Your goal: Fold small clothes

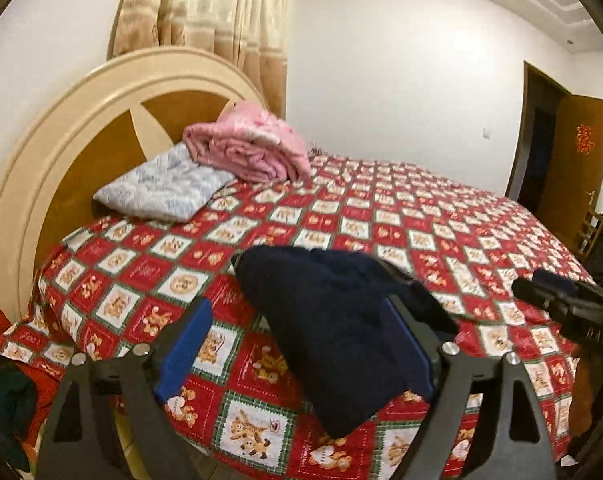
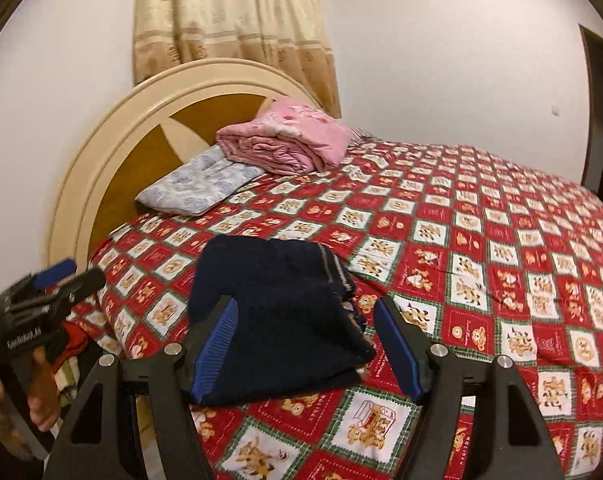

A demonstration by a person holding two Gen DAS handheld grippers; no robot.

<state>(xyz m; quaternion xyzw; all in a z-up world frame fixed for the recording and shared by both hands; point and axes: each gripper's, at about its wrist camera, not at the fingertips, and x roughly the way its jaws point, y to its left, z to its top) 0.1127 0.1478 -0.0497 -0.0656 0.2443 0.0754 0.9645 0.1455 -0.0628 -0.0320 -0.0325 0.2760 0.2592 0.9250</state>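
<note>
Both grippers, left gripper (image 1: 297, 344) and right gripper (image 2: 306, 344), have black angular frames, silver round screws and ribbed blue pads (image 2: 215, 350), plus white lettering on one body and bare skin behind.

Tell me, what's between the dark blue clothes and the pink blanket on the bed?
Just bare bedspread, red with teddy-bear squares. Nothing lies between the navy garment and the pink blanket; both views show it.
</note>
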